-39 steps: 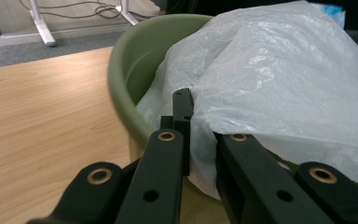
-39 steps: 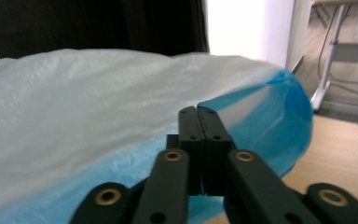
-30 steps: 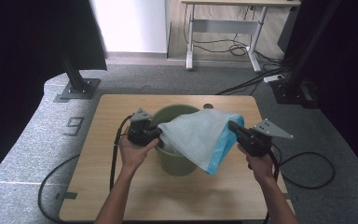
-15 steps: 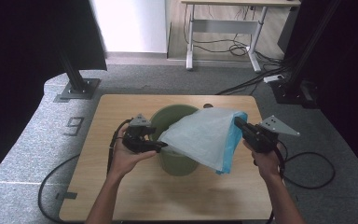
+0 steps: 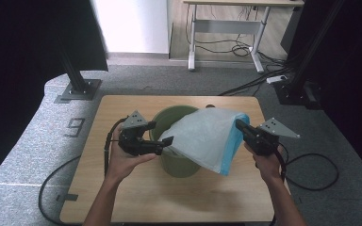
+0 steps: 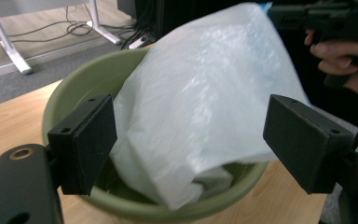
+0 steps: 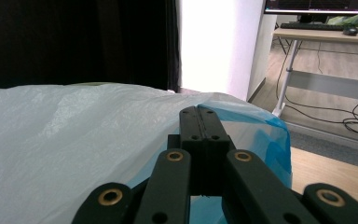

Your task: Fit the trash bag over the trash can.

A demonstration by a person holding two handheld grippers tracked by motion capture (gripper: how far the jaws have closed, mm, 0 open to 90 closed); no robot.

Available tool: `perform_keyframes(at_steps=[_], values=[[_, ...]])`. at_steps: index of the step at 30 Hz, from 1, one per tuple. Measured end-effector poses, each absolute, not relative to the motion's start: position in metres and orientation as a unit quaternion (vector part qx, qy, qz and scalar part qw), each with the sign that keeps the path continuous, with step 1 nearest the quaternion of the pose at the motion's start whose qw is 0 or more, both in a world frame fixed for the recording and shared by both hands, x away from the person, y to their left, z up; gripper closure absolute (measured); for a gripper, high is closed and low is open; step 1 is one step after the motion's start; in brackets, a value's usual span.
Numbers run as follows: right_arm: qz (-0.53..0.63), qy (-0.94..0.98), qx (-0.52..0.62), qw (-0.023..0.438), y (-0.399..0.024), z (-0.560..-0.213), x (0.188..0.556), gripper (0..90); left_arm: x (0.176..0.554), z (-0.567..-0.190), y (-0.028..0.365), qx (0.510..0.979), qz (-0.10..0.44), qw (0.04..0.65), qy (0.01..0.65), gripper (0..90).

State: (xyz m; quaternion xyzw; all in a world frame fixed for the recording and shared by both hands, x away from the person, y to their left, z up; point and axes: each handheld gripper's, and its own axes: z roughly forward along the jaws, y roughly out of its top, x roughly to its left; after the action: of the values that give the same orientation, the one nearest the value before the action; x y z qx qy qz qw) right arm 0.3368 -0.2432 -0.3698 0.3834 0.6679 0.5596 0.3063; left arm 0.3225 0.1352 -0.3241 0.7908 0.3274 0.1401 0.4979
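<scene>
A green bucket (image 5: 181, 162) stands mid-table with a white, blue-edged plastic bag (image 5: 207, 136) draped over it; the bag's left end hangs inside the rim. My left gripper (image 5: 159, 133) hovers at the bucket's left rim. Its jaws have just been opening and stand wide. In the left gripper view the left gripper (image 6: 191, 135) frames the bag (image 6: 200, 107) and the bucket (image 6: 70, 88), and neither pad touches the bag. My right gripper (image 5: 239, 125) is shut on the bag's blue edge and holds it up right of the bucket. In the right gripper view the right gripper (image 7: 204, 116) is clamped on the bag (image 7: 74, 135).
The wooden table (image 5: 122, 197) has bare room in front of the bucket and along its left side. Cables trail off both table sides onto the grey floor (image 5: 37, 155). A black stand base (image 5: 78, 89) sits at far left, and a desk (image 5: 226, 28) stands behind.
My left gripper has opened and let go of the bag's left edge, then drawn slightly back and up. The bag's left end has sunk into the bucket. The right gripper has kept still.
</scene>
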Motion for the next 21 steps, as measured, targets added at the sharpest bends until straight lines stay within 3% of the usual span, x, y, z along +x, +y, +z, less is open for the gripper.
perform_keyframes(at_steps=[10, 21], values=[[0.574, 0.679, 0.357, 0.288, -0.22, -0.372, 0.33, 88.9, 0.332, -0.34, 0.088, 0.803, 0.108, 0.48, 0.337, 17.5], [0.579, 0.69, 0.335, 0.277, -0.196, -0.373, 0.327, 88.9, 0.327, -0.352, 0.051, 0.811, 0.12, 0.47, 0.327, 15.8]])
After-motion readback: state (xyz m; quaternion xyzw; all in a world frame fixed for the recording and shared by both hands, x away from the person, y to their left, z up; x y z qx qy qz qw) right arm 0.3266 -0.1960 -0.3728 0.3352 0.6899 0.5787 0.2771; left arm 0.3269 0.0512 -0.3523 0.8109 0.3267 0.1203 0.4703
